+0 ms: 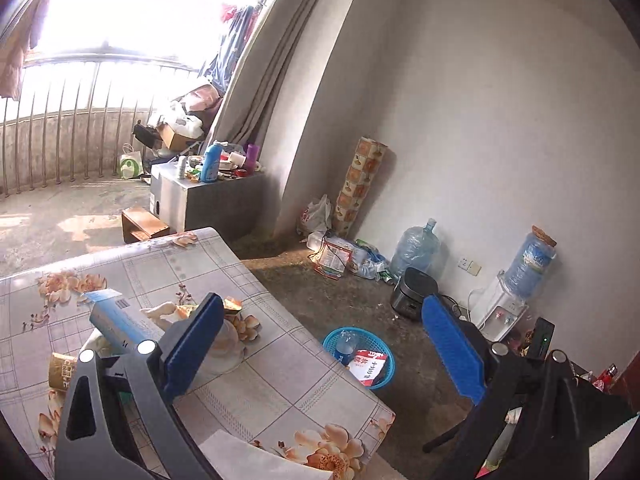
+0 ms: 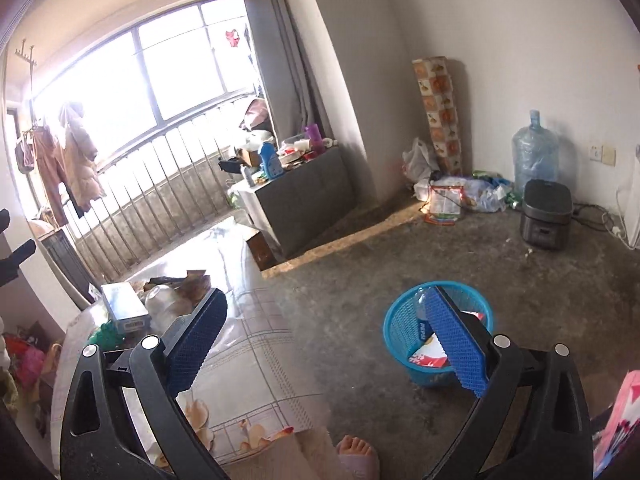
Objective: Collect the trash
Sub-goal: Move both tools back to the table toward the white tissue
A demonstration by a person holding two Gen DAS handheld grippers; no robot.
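Left wrist view: the left gripper [image 1: 320, 340] has its blue-padded fingers [image 1: 192, 352] spread wide apart with nothing between them, above the near corner of the table [image 1: 280, 392] with its grey-checked, flower-printed cloth. On that table, behind the left finger, lie a light blue rectangular carton [image 1: 116, 320], a clear domed plastic lid [image 1: 228, 344] and a brown printed paper cup [image 1: 62, 370] on its side. Just beyond the table's edge, the round blue plastic mesh basket [image 1: 358, 354] stands on the bare concrete floor [image 1: 340, 292], holding a red-and-white paper packet [image 1: 368, 366] and a clear plastic bottle with a blue label [image 1: 344, 346].

Right wrist view: the right gripper [image 2: 326, 340] is likewise wide open and empty, its right finger overlapping the basket [image 2: 404, 320].
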